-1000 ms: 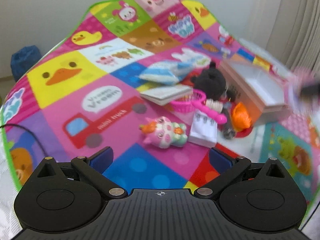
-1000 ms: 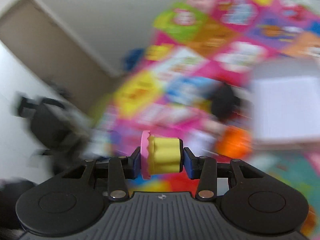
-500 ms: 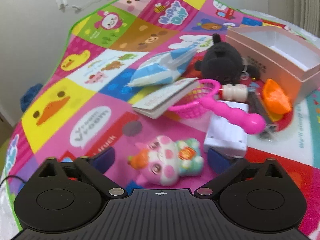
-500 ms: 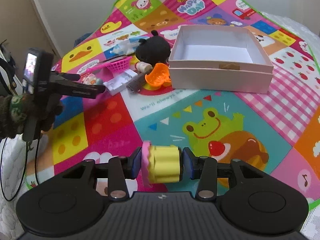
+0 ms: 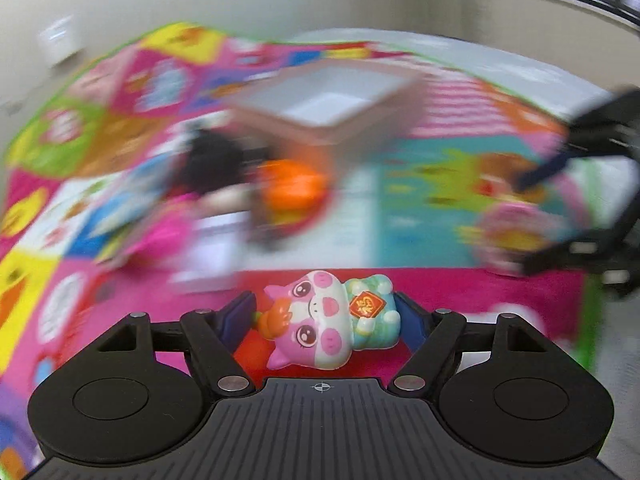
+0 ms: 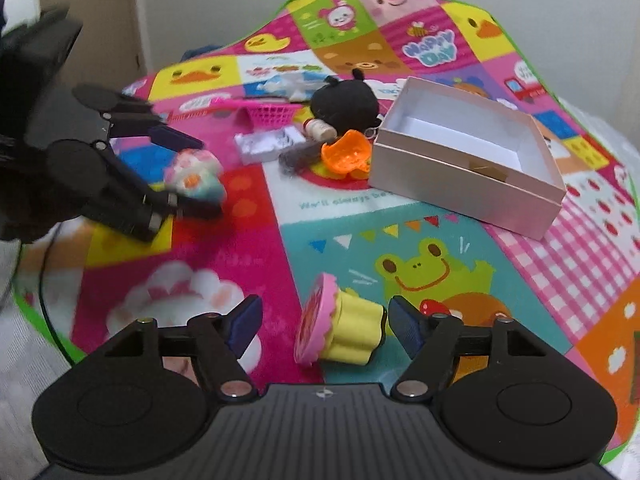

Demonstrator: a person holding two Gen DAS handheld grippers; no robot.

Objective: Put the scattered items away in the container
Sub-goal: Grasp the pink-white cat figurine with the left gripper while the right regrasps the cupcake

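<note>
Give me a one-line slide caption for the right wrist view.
Right gripper jaws just opened around toy cupcake on play mat; box empty.

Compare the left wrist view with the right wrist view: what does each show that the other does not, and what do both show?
Only the left wrist view shows the pig toy's face, sharp between the left gripper's pads, and a window. Only the right wrist view shows the cupcake toy lying between the right gripper's jaws, which have just been opening, sharply. Both show the empty pink box and orange toy.

Box (image 6: 464, 168) on play mat (image 6: 256, 248), plush (image 6: 346, 102) and basket (image 6: 270, 114) to its left, cupcake toy (image 6: 344, 330) in front
</note>
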